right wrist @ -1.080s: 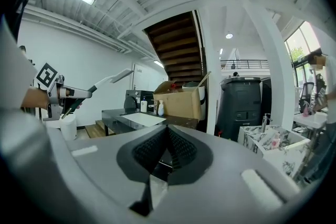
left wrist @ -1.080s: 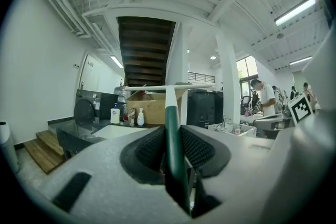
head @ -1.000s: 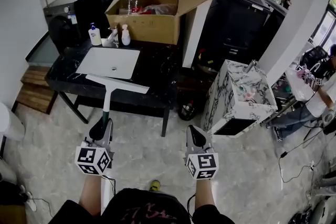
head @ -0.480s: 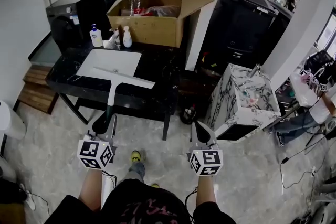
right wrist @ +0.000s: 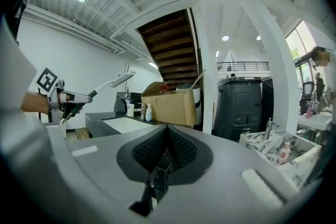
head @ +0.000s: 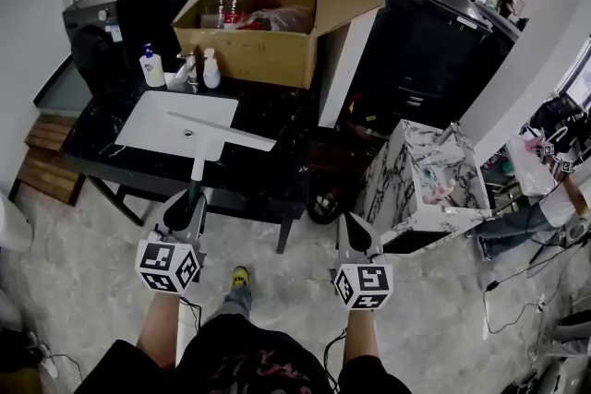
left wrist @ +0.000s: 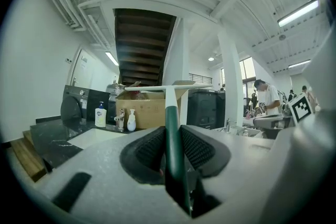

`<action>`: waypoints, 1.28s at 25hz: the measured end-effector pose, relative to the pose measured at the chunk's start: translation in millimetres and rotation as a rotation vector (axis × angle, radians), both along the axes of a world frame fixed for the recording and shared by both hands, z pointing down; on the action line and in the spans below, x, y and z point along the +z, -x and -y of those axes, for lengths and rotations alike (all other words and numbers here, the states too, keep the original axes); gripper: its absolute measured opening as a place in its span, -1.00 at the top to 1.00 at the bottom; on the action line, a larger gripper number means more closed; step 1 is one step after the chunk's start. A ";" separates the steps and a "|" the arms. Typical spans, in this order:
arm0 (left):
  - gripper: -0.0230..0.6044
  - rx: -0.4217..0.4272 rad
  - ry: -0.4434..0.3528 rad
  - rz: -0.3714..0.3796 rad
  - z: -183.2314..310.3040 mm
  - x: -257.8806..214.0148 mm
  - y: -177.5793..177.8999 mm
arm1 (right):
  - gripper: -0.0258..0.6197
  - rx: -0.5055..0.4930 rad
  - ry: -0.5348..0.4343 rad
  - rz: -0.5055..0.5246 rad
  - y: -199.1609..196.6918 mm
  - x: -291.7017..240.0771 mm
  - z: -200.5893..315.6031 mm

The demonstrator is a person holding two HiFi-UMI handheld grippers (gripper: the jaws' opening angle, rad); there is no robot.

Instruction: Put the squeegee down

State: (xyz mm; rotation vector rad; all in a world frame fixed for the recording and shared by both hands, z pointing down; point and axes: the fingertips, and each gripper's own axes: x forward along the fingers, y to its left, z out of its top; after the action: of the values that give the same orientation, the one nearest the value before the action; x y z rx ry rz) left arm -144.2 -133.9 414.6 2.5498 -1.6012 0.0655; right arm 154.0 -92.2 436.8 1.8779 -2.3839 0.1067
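My left gripper [head: 187, 208] is shut on the dark green handle of a squeegee [head: 198, 163]; its white blade [head: 222, 132] hangs over the front of the white sink [head: 157, 126] in the black counter. In the left gripper view the green handle [left wrist: 172, 134] runs up between the two pads to the white blade [left wrist: 168, 87]. My right gripper [head: 352, 233] hangs beside it over the floor, shut, with nothing between its jaws [right wrist: 167, 145]. The right gripper view shows the squeegee [right wrist: 107, 84] at the far left, held level.
An open cardboard box [head: 268, 18] and several soap bottles [head: 150, 66] stand behind the sink. A marble-patterned basin unit [head: 425, 175] stands to the right, a tall black bin [head: 420, 37] behind it. A washing machine [head: 102, 28] is at the left. People work at the far right.
Both grippers have moved forward toward the counter. The squeegee blade, which was at the counter's front edge, now reaches over the sink.
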 end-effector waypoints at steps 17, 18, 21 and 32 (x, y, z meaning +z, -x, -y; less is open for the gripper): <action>0.59 0.072 0.069 0.010 181.9 20.9 7.1 | 0.89 0.068 0.050 -0.025 18.1 7.6 161.3; 0.59 0.078 0.071 0.008 191.6 21.4 7.4 | 0.89 0.077 0.053 -0.025 18.4 8.3 168.9; 0.59 0.107 0.071 0.008 216.8 22.5 4.6 | 0.89 0.107 0.054 -0.025 17.3 8.2 188.4; 0.59 0.143 0.110 0.006 261.6 31.0 -15.4 | 0.89 0.129 0.059 -0.031 11.3 5.4 222.6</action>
State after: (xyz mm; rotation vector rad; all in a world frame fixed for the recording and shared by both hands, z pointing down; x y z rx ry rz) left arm -128.8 -395.5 445.6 2.5763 -1.3750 0.1712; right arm 142.7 -314.8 442.2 1.9899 -2.2129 0.1553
